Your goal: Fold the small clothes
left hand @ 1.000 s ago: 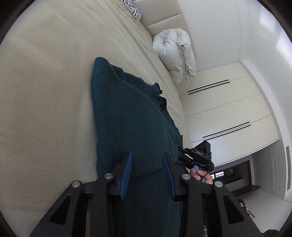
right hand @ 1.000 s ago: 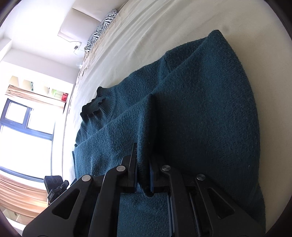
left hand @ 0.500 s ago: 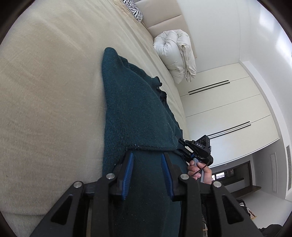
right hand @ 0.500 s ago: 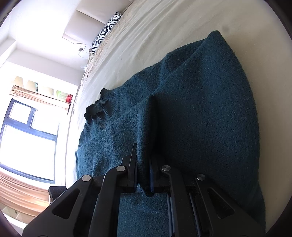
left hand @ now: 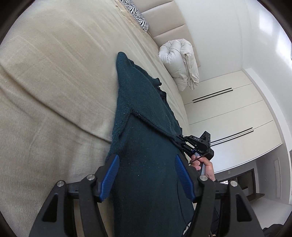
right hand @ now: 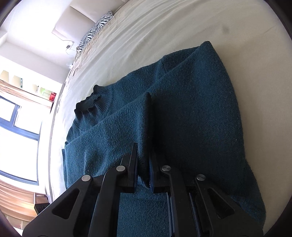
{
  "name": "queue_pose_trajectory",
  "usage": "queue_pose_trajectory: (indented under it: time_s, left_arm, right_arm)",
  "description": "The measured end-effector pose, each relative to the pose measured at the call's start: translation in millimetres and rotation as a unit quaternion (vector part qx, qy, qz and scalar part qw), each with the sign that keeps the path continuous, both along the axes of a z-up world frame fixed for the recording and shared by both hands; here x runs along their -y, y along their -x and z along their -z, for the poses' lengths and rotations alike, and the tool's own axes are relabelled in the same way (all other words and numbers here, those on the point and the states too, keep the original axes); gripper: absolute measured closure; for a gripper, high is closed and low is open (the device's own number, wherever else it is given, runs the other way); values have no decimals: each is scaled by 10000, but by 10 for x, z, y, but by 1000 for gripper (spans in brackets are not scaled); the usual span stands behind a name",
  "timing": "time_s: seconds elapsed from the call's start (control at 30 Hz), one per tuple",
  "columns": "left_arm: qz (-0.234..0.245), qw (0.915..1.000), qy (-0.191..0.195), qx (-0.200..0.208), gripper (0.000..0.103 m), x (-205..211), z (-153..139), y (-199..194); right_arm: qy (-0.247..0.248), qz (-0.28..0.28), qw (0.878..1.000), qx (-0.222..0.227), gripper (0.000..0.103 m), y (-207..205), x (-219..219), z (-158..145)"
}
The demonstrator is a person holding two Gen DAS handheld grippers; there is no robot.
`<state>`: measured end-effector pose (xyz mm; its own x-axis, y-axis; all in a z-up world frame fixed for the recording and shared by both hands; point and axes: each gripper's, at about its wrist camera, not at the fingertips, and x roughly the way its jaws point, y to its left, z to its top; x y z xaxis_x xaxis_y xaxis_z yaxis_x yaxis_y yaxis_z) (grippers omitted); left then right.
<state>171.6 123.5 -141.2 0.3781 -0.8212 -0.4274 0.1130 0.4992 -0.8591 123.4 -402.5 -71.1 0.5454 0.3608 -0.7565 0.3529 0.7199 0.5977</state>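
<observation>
A dark teal knit sweater (left hand: 144, 116) lies on the beige bed (left hand: 54, 76), partly folded over itself. My left gripper (left hand: 146, 173) is open, its blue pads wide apart above the sweater's near part. My right gripper (right hand: 143, 164) is shut on a pinched ridge of the sweater (right hand: 191, 113) near its hem. The right gripper also shows in the left wrist view (left hand: 182, 139), holding the sweater's edge, with a hand behind it. The sweater's collar (right hand: 87, 102) lies toward the left in the right wrist view.
A rolled white duvet (left hand: 180, 60) and a zebra-print pillow (left hand: 136, 12) lie near the padded headboard. White wardrobe doors (left hand: 228, 116) stand past the bed's edge. A window (right hand: 16, 138) is at the left in the right wrist view.
My left gripper's jaws have opened wide and let the sweater go; the cloth it gripped now lies free between the pads. The right gripper stays shut on the sweater.
</observation>
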Motion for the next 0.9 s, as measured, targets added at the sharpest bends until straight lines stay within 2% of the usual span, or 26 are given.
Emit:
queue_pose_trajectory:
  time_s: [0.2,0.23,0.3,0.33,0.37,0.4,0.47,0.5,0.57,0.63,0.7,0.77,0.9]
  left_arm:
    - [12,9997,-218,85,35,70,-48,36]
    - [6,9996,-275,119,33,82,-70,60]
    - [-39,9991,-366,198,29,95,-108,142]
    - [-63,9990,-371,227,27,101,-118,188]
    - [-85,9991,-346,241,26,109,-116,232]
    - [-117,9992,-314,229,26,122,-106,277]
    - [-165,9993,-267,209,26,159,-100,372]
    - [-223,9991,-302,198,26,177,-102,426]
    - [-319,9985,-383,241,26,202,-121,541]
    - [-400,9973,-542,295,26,215,-153,664]
    - [-413,9957,-755,346,26,213,-179,768]
    - [-473,9937,-951,350,25,169,-194,860]
    - [-634,9909,-1142,329,20,33,-211,1059]
  right_arm:
    - [-708,233,9970,221,95,79,207,129]
    - [-662,397,9968,204,94,144,248,87]
    - [-150,796,9963,296,91,313,276,-114]
    - [47,929,9948,410,82,385,246,-227]
    - [-6,926,9939,604,74,429,189,-323]
    - [-239,756,9934,824,71,427,91,-393]
    - [-617,167,9928,1012,55,306,-230,-471]
    - [-693,-155,9922,1025,53,219,-417,-483]
    - [-914,-648,9882,1045,53,49,-762,-424]
    - [-1287,-844,9840,892,53,-101,-965,-231]
    - [-1545,-611,9849,483,54,-161,-975,58]
    - [-1905,-346,9795,550,71,-65,-791,225]
    - [-1968,605,9745,892,68,477,-127,186]
